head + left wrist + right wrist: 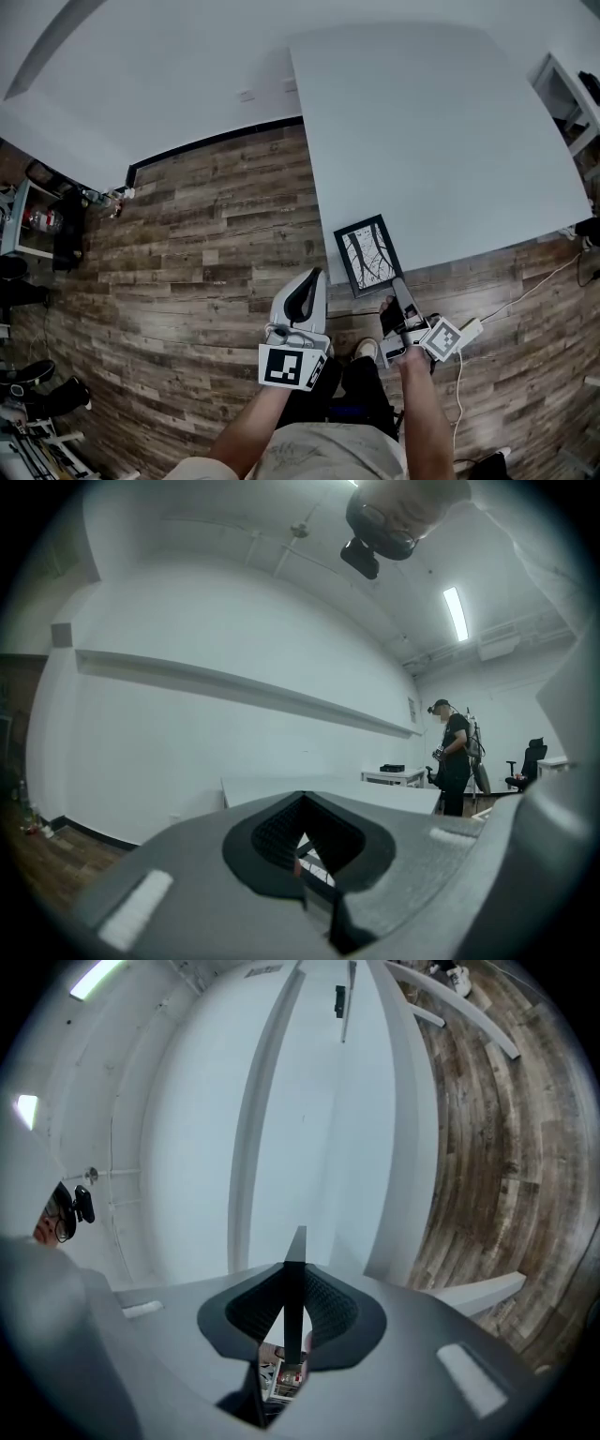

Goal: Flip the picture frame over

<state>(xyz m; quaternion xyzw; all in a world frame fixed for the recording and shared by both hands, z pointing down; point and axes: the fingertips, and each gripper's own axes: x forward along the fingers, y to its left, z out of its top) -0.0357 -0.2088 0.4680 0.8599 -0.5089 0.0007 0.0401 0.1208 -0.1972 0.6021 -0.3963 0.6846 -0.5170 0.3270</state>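
The picture frame (367,255), black-edged with a branch drawing facing up, lies at the near edge of the white table (441,131). My right gripper (397,286) reaches in from the floor side and is shut on the frame's near right corner. In the right gripper view the frame (293,1297) shows edge-on as a thin dark bar pinched between the jaws of the right gripper (292,1330). My left gripper (309,279) hovers over the wooden floor just left of the table's corner, apart from the frame, its jaws together and nothing in them. The left gripper (305,860) looks level across the tabletop.
A white cable and adapter (469,330) lie on the wooden floor (206,244) by my right hand. Another white desk (567,94) stands at the far right, and a dark shelf (37,220) at the far left. A person (455,761) stands beyond the table.
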